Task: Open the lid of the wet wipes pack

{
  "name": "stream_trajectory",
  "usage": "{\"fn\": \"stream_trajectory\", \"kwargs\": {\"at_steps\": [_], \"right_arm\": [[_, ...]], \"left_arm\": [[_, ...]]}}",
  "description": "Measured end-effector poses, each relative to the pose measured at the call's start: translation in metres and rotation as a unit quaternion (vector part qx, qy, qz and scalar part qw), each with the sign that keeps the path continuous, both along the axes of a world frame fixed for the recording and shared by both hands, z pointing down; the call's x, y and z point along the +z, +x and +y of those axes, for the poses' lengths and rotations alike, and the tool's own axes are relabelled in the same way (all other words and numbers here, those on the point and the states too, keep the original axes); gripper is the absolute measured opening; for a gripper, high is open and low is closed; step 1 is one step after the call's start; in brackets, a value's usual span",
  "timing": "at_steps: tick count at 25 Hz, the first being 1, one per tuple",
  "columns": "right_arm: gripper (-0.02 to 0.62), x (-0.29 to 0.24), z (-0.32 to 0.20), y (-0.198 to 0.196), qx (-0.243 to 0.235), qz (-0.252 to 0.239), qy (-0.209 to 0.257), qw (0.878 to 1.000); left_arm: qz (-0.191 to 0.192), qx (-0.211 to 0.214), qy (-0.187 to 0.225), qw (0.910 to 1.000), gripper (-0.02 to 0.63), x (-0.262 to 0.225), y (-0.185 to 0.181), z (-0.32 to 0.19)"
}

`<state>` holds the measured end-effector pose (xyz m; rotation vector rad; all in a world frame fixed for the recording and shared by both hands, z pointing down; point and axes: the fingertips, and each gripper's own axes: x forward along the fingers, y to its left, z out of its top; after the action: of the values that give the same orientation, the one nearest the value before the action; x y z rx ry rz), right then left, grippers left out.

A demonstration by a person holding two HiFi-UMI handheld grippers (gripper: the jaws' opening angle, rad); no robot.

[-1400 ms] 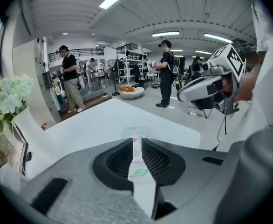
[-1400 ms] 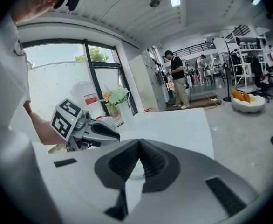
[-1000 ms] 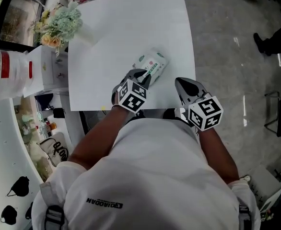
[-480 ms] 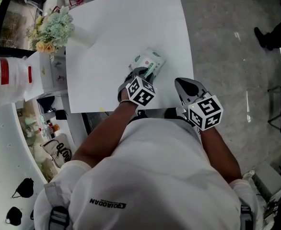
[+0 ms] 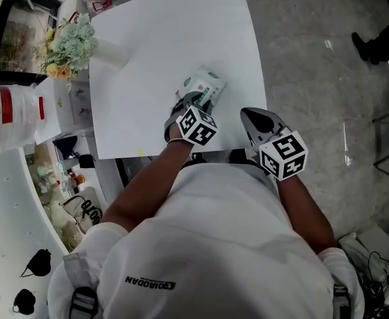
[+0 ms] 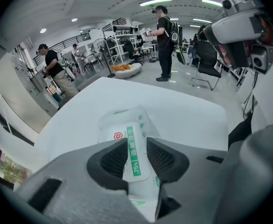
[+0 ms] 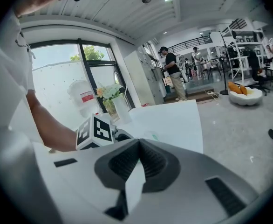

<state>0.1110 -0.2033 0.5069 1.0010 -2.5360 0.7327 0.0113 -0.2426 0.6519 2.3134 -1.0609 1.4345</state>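
A person works over a white table (image 5: 161,38), where a wet wipes pack (image 6: 125,121) lies flat near the table's near edge, its lid not yet raised. The left gripper (image 5: 193,104) points steeply down at the table with its tongs apart. They have just been opening, and the pack's middle strip sits between the ribbed pads without being pinched. The right gripper (image 5: 256,120) hangs at the table's near right corner, its tongs pressed together on nothing, well clear of the pack.

The likely trouble is that nothing pins the soft pack to the table. If the left tongs close on the pack's body and not on the lid's edge, the whole pack could lift or skid across the table. A pinch on the thin film could crumple or tear it.

A green band on the pack reads "75%" beside Chinese characters too small to read, with a red shield emblem next to it. The back of the person's white shirt carries the print "QIAODAN".
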Motion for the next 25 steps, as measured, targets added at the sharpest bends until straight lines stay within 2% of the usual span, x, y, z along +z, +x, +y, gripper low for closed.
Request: {"fn": "stream_trajectory", "kwargs": {"at_steps": [4, 7, 10, 14, 18, 22, 25], "right_arm": [[0.006, 0.001, -0.001, -0.002, -0.001, -0.001, -0.001, 1.000], [0.006, 0.001, -0.001, -0.003, -0.002, -0.001, -0.001, 1.000], [0.006, 0.001, -0.002, -0.004, -0.001, -0.001, 0.000, 1.000], [0.006, 0.000, -0.003, -0.004, 0.002, 0.000, 0.000, 1.000], [0.006, -0.001, -0.003, -0.007, 0.003, 0.001, 0.002, 1.000], [0.006, -0.004, -0.003, -0.009, 0.004, 0.005, 0.006, 1.000], [0.006, -0.005, -0.004, -0.008, 0.008, 0.006, 0.005, 1.000]], "left_arm": [[-0.012, 0.000, 0.006, 0.9999, 0.140, 0.003, -0.001, 0.000], [-0.001, -0.009, -0.002, 1.0000, 0.140, 0.003, -0.002, 0.000], [0.039, -0.033, -0.025, 0.9984, 0.121, 0.002, -0.004, -0.002], [0.103, -0.064, -0.060, 0.9908, 0.101, -0.006, -0.003, -0.002], [0.145, -0.081, -0.077, 0.9831, 0.084, -0.011, -0.004, -0.002], [0.192, -0.103, -0.092, 0.9718, 0.072, -0.020, -0.008, -0.006], [0.214, -0.107, -0.093, 0.9666, 0.063, -0.028, -0.009, -0.009]]}}
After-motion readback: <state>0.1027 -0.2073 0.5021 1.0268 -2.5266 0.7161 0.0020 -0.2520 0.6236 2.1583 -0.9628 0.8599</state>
